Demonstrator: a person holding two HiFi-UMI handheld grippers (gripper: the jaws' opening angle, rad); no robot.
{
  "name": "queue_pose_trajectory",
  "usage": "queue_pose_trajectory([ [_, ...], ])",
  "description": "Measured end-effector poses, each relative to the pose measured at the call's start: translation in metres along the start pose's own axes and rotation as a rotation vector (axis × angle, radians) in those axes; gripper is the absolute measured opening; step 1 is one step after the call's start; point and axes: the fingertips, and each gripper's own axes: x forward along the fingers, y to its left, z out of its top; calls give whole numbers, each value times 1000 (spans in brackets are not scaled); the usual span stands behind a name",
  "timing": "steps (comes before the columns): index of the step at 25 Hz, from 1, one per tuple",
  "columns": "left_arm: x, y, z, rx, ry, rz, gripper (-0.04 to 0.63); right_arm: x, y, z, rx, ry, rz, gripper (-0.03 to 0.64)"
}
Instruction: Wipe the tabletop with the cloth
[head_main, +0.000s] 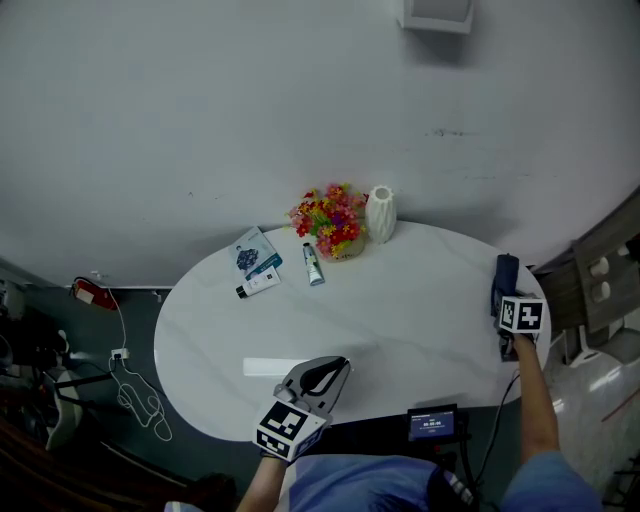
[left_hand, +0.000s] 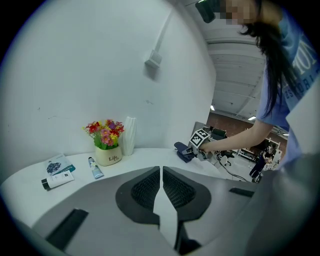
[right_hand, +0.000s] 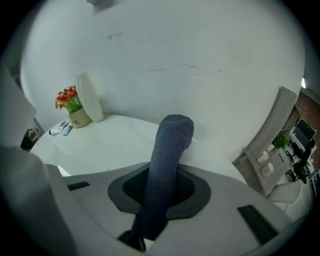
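White tabletop, one cloth clamped in right gripper fingers; left gripper fingers together, empty.
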Motion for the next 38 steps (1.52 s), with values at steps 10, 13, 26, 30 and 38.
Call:
queue_pose_trajectory([
  [10, -95, 51, -29, -42, -63, 101, 17, -41, 200, 10, -91, -18, 247, 78],
  [13, -137, 71, -48, -56, -73, 140, 17, -52, 280, 6, -123, -16, 329, 78],
  [26, -313, 157, -137, -168, -134, 373, 17, -116, 654, -46, -417, 8, 772, 78],
  [30, -349, 171, -160, -222, -157, 448, 17, -134, 750, -71, -517, 21, 896, 78],
  [38, -401, 174, -198, -297, -167, 557, 17, -158, 880, -140, -701, 105, 1079, 78],
])
